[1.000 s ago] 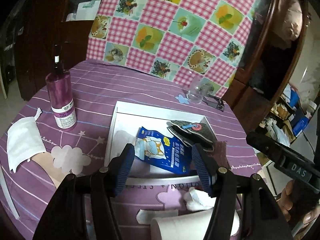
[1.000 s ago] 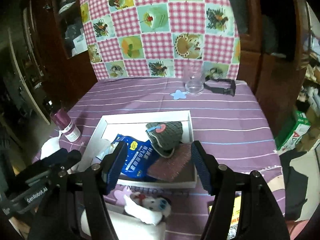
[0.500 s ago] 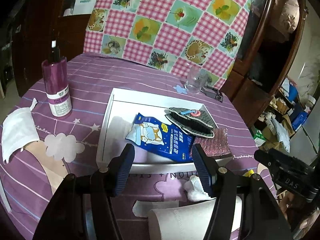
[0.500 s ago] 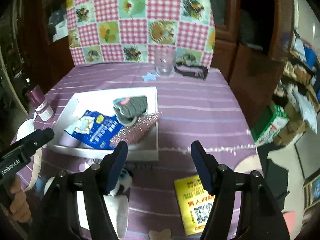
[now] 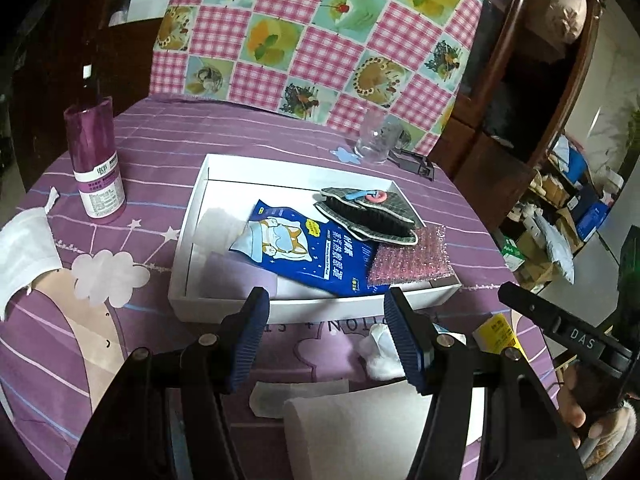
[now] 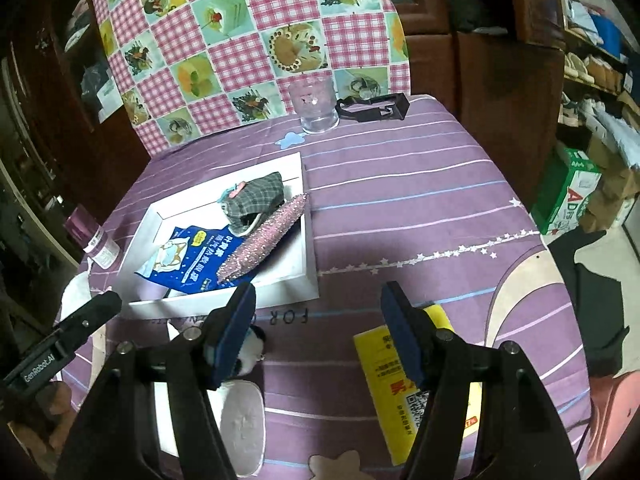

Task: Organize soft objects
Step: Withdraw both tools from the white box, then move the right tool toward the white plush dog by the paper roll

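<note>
At the far left of the surface (image 5: 168, 144), under its purple striped cloth, lies a white cloth (image 5: 24, 252), and just beyond it a purple bottle (image 5: 96, 160) stands upright. Next comes the white tray (image 5: 192, 216), set near the middle. Inside it a blue packet (image 5: 308, 252) lies flat, its right end tucked under a grey plaid pouch (image 5: 368, 212) and a pink bubble-wrap piece (image 5: 408, 260), which leans against the tray's right wall. Behind the tray, by the checked cushion (image 5: 320, 32), a glass (image 5: 376, 140) stands with a black clip (image 5: 416, 162) just to its right.

The left gripper (image 5: 324, 336) hovers above the tray's near wall, fingers spread wide with nothing between them. Under it, on the near side of the tray, sit a white paper cup on its side (image 5: 360, 432) and a small white plush toy (image 5: 380, 356); from the right wrist view the toy (image 6: 248, 356) shows black patches, perhaps a panda, though the finger hides most of it.

Further right, the right gripper (image 6: 320, 332) hangs over bare cloth between the toy and a yellow leaflet (image 6: 400, 372), its fingers likewise parted and empty. The leaflet lies flat near the surface's right edge, partly under the right finger. Off the surface to the right, boxes and bags crowd the floor.
</note>
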### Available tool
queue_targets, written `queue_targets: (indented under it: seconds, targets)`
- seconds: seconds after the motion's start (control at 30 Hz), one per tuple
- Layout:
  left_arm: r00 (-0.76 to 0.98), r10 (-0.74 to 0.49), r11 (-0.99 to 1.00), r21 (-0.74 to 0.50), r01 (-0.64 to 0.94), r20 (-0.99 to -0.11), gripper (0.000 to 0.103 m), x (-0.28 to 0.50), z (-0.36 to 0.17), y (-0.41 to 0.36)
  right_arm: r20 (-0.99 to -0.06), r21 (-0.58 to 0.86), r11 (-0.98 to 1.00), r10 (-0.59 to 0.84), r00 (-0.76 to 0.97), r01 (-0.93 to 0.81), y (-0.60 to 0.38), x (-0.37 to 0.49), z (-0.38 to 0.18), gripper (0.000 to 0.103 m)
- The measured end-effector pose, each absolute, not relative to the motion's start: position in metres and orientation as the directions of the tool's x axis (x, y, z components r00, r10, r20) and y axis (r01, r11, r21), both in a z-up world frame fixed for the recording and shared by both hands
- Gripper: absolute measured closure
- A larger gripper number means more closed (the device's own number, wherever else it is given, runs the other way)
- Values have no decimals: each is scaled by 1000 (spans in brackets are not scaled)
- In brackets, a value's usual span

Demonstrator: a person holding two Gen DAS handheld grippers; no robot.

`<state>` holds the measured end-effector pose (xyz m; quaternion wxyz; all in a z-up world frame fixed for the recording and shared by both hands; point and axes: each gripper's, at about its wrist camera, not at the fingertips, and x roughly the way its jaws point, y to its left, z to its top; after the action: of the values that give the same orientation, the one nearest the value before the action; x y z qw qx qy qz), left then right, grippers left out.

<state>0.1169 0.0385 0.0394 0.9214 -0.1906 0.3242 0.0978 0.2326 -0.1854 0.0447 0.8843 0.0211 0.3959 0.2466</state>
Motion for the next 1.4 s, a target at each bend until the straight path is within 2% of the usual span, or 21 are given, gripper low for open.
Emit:
queue_targets:
  seconds: [0.6, 1.4]
  targets:
    - [762, 18, 912, -301, -277, -647, 43, 120, 33, 35, -714, 182, 875, 432, 551, -449, -182, 228, 43, 37]
    - [740, 15, 940, -243, -240, -672, 43, 127, 26, 16, -717, 171, 859, 444, 537, -483, -183, 223, 45, 37]
